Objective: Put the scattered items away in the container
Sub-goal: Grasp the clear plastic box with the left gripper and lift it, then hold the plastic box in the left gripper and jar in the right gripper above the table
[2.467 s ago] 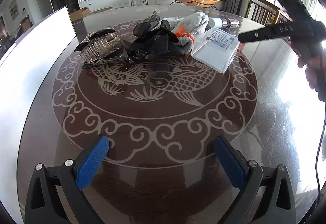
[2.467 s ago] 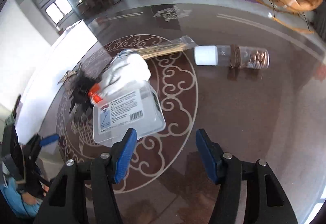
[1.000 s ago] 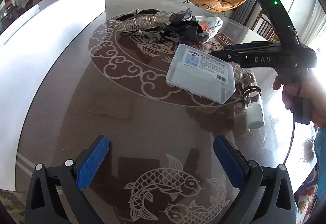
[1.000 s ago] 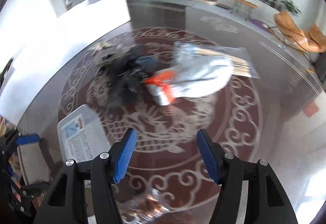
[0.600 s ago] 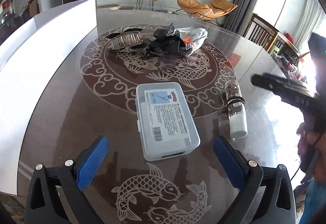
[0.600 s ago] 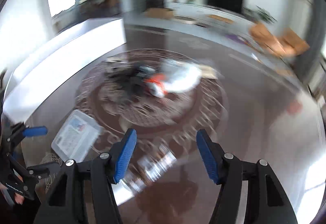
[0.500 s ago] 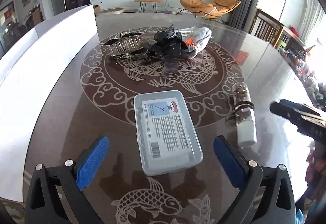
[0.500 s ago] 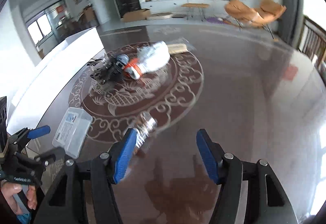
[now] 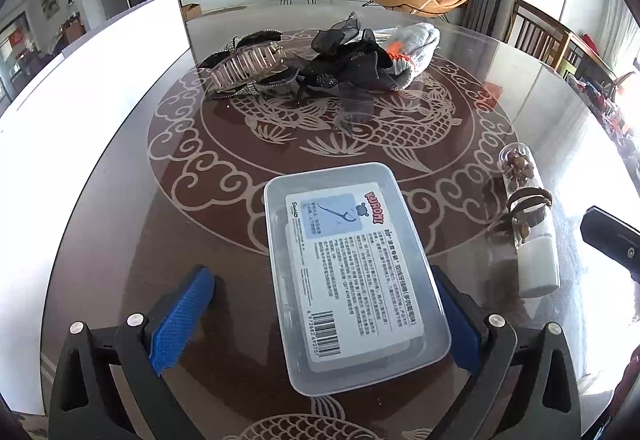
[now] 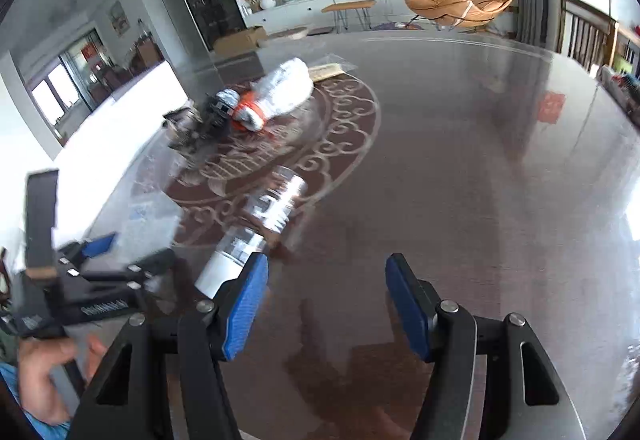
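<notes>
A clear plastic box [image 9: 348, 272] with a printed label lies on the glass table, between the wide-apart blue fingers of my left gripper [image 9: 320, 274]. The left pad stands clear of the box and the right pad is partly hidden behind its wall. To the right lies a clear bottle [image 9: 528, 224] with a white cap. Farther back is a pile: a hair claw [image 9: 248, 64], a black bow [image 9: 348, 60] and a grey sock [image 9: 412, 48]. My right gripper [image 10: 327, 268] is open and empty over bare table, with the bottle [image 10: 256, 232] just left of its left finger.
A white panel [image 9: 100, 80] runs along the table's left side. A bag of thin sticks [image 10: 328, 70] lies behind the sock [image 10: 284, 92]. A hand [image 10: 44, 372] holds the left gripper at the lower left. Wooden chairs [image 9: 540, 36] stand past the far right edge.
The box and bottle left the pile's side for the near table, where the right gripper released the box and swung right. The left gripper has closed in around the box.
</notes>
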